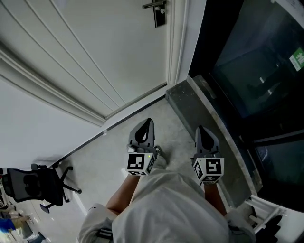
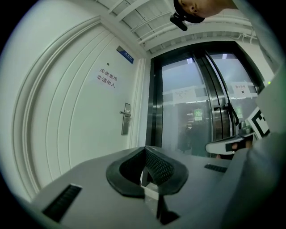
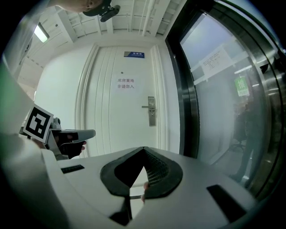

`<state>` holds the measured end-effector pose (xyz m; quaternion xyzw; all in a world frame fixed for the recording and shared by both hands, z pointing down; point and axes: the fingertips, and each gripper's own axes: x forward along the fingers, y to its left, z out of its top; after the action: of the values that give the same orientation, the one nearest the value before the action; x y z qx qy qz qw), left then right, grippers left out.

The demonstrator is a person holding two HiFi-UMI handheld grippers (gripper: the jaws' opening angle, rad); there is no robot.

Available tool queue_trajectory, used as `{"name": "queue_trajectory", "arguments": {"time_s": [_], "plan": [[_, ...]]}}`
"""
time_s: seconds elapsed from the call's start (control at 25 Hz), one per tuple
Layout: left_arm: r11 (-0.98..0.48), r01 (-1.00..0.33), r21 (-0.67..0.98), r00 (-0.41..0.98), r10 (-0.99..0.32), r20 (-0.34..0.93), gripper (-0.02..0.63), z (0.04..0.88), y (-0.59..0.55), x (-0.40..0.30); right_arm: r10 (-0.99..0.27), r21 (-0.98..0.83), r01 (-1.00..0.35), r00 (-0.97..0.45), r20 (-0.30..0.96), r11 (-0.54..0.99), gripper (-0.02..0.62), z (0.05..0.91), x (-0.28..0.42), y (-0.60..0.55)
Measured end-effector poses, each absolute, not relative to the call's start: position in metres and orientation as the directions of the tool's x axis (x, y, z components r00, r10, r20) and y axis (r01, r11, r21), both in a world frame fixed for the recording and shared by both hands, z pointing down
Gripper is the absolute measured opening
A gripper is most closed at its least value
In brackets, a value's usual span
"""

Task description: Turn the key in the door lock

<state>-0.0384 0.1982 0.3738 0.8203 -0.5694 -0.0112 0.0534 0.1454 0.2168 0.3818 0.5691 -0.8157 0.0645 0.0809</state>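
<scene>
A white door (image 1: 109, 52) stands ahead, some way off, with a metal lock plate and lever handle (image 1: 159, 12) near its right edge. The same lock plate (image 2: 126, 118) shows in the left gripper view, and in the right gripper view the lock plate (image 3: 152, 111) sits straight ahead. No key can be made out at this distance. My left gripper (image 1: 145, 129) and right gripper (image 1: 205, 135) are held side by side, pointing at the door. In each gripper view, left gripper (image 2: 145, 150) and right gripper (image 3: 144, 150), the jaws meet at the tips with nothing between them.
A dark glass wall (image 1: 256, 71) runs along the right, with a grey stone ledge (image 1: 209, 114) at its foot. A black office chair (image 1: 35, 185) stands at the lower left. The door carries a small sign (image 3: 126, 83) and a blue plate (image 3: 134, 54).
</scene>
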Motion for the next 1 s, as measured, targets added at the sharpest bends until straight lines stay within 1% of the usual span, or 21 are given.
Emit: {"name": "queue_trajectory", "arguments": {"time_s": [0.24,0.52,0.76,1.0], "plan": [[-0.354,-0.930,0.097,0.359,-0.933,0.030,0.009,0.367,0.140,-0.052,-0.921,-0.001,-0.943,-0.327,0.211,0.334,-0.003,0.382,0.132,0.161],[-0.345,-0.934,0.089,0.349,-0.937,0.023,0.009,0.366,0.089,-0.078,-0.917,0.014,-0.935,-0.344,0.200,0.354,-0.003,0.380,0.102,0.111],[-0.341,-0.936,0.085,0.345,-0.938,0.032,0.009,0.368,0.066,-0.077,-0.916,0.022,-0.934,-0.345,0.206,0.357,-0.003,0.383,0.103,0.085],[-0.304,-0.949,0.088,0.309,-0.950,0.048,0.009,0.375,0.036,-0.075,-0.907,0.039,-0.920,-0.375,0.193,0.389,-0.003,0.383,0.108,0.042]]}}
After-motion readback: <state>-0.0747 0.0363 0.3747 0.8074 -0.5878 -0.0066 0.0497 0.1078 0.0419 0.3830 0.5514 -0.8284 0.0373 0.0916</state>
